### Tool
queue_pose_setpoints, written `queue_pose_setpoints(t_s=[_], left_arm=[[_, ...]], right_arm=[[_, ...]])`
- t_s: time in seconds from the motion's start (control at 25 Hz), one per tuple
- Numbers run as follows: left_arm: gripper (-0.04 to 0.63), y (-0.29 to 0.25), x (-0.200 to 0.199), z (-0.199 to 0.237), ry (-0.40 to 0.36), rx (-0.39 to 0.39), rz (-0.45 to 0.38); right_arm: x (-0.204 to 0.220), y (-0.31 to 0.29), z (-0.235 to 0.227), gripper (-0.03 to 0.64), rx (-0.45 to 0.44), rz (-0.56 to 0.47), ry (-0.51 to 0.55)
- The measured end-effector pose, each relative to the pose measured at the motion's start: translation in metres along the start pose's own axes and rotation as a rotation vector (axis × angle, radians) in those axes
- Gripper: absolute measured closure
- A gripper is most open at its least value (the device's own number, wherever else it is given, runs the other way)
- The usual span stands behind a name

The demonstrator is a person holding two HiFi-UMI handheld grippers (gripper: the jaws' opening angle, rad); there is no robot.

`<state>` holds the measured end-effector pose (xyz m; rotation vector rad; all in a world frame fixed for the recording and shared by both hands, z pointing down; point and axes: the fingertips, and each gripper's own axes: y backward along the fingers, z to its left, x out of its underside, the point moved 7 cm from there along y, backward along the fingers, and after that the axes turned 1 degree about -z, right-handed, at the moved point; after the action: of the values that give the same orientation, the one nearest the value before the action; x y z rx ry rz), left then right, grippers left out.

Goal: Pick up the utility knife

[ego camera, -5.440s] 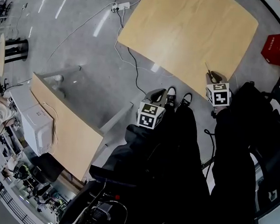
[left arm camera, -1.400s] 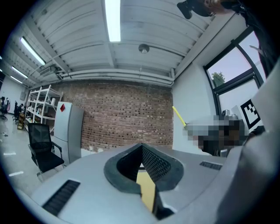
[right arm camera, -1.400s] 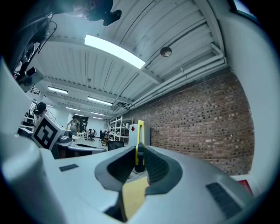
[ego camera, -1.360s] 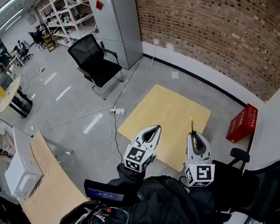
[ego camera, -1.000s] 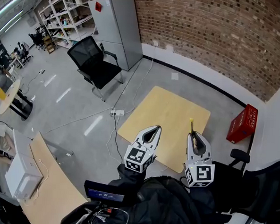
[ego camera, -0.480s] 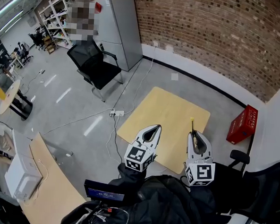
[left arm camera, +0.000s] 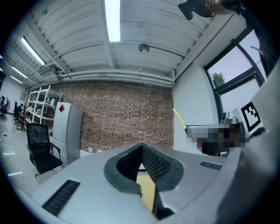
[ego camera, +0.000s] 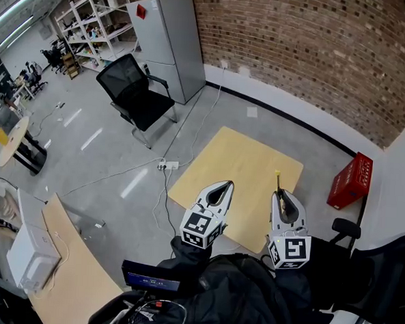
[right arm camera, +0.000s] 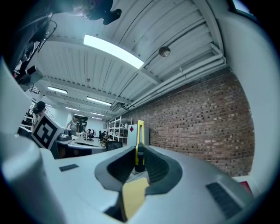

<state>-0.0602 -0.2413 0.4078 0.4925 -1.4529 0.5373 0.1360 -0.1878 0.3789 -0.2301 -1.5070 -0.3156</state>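
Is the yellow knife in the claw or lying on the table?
In the claw: the right claw is shut on the utility knife, its yellow end poking past the tips.

Utility knife (right arm camera: 139, 142): slim yellow body, with a black section at the lower end. Clamped between the closed jaws of the right gripper (right arm camera: 139, 154). Roughly upright in the right gripper view, yellow end projecting well past the jaw tips. In the head view, knife (ego camera: 278, 181) appears as a thin yellow strip pointing forward, held in the air above the light wooden table (ego camera: 236, 163). Blade not discernible.
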Motion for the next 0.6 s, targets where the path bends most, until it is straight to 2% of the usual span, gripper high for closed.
queue_pose_setpoints(t_s=[0.6], left_arm=[[0.598, -0.0018, 0.0054, -0.0007, 0.011, -0.020, 0.009]], right_arm=[[0.0049, -0.0006, -0.0044, 0.549, -0.012, 0.003, -0.007]])
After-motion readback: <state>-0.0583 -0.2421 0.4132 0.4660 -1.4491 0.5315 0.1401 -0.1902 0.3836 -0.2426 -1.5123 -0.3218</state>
